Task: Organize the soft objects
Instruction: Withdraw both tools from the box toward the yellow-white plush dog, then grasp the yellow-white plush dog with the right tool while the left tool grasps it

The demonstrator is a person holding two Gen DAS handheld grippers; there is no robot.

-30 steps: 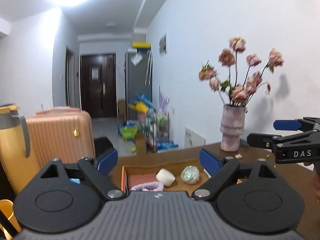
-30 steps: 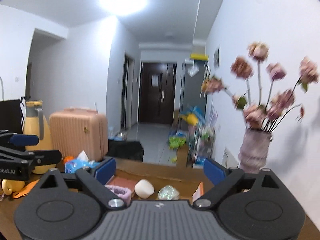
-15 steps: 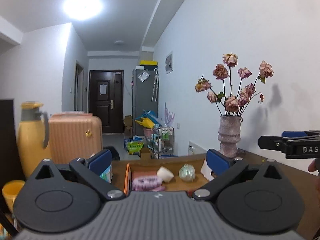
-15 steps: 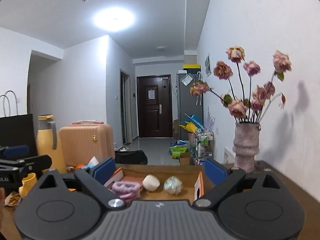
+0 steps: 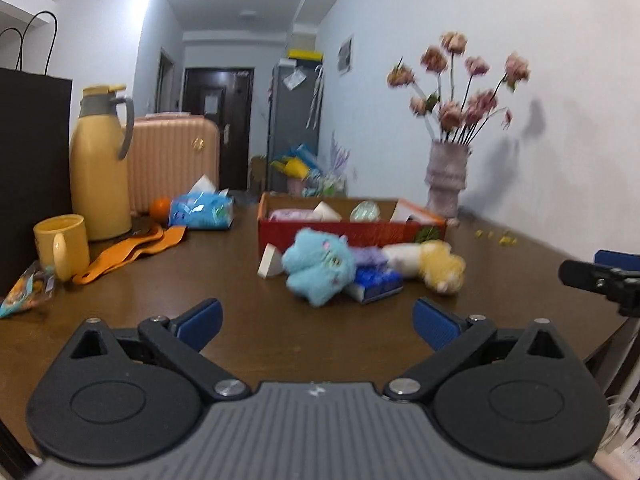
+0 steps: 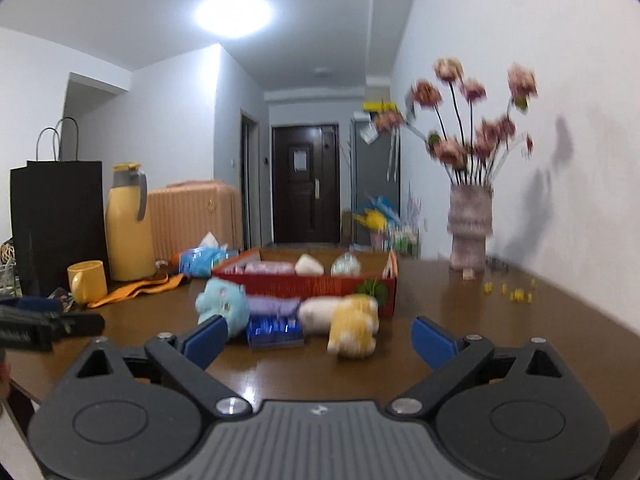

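Observation:
A light blue plush toy (image 5: 318, 266) (image 6: 222, 304) lies on the brown table in front of a red cardboard box (image 5: 348, 230) (image 6: 308, 280). Beside it lie a purple soft item (image 5: 370, 258) (image 6: 272, 305), a blue packet (image 5: 376, 280) (image 6: 274, 330), a white and yellow plush toy (image 5: 434, 264) (image 6: 348, 322) and a white wedge sponge (image 5: 269, 261). The box holds a pink soft item (image 5: 292, 214), a white sponge (image 6: 309, 264) and a shiny ball (image 5: 364, 212). My left gripper (image 5: 316, 320) and right gripper (image 6: 316, 340) are both open and empty, short of the toys.
At the left stand a yellow thermos (image 5: 100, 164), a yellow mug (image 5: 64, 248), a black paper bag (image 6: 60, 220), a blue tissue pack (image 5: 202, 210) and an orange cloth (image 5: 132, 252). A vase of dried flowers (image 5: 446, 178) stands at the back right by the wall.
Both grippers have tilted down and drawn back, so the tabletop and the toys in front of the box have come into view. Both stay open.

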